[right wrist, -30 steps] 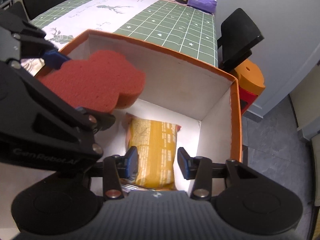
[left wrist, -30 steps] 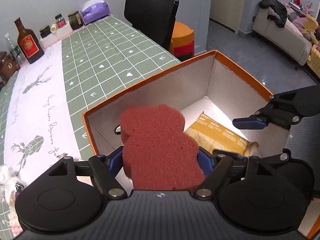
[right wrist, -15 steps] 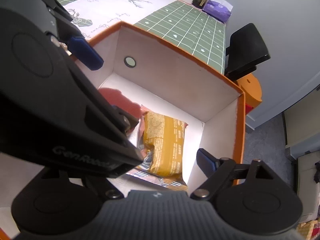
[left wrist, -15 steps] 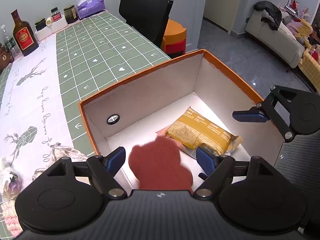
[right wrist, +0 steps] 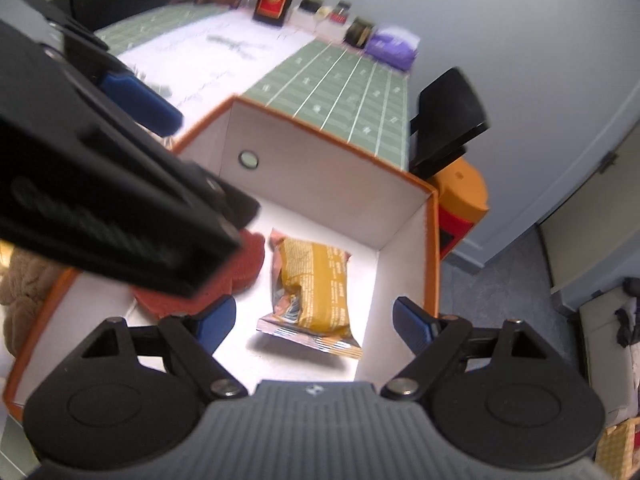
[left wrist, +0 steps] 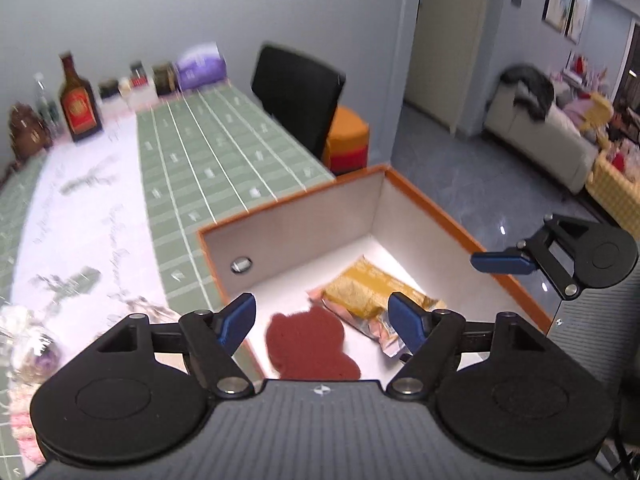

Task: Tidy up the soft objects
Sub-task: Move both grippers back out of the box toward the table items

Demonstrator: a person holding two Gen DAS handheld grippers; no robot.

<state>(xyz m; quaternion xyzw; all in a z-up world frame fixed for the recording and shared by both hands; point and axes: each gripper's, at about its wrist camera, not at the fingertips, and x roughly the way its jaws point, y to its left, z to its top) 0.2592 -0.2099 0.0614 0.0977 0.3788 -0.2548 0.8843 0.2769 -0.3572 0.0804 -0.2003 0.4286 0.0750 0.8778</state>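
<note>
While both jaws stand wide with nothing between them, the left hand-held gripper (left wrist: 322, 317) hangs above the near-left corner of the orange box (left wrist: 432, 204), and the right hand-held gripper (right wrist: 314, 320), whose jaws have just been opening, hangs over the box's near-right side. The red sponge (left wrist: 310, 344) lies flat on the box floor, below and slightly ahead of the left jaws. The yellow snack packet (right wrist: 316, 284) lies just right of it, long axis running away from the right gripper and slightly tilted. Left is nearer the sponge, right the packet. Judgement: both are stowed; the next soft thing is likely on the table (left wrist: 80, 216), left of the box. Those things are cut off and blurred, so I can't identify them. The left gripper hides most of the sponge in the right view.
</note>
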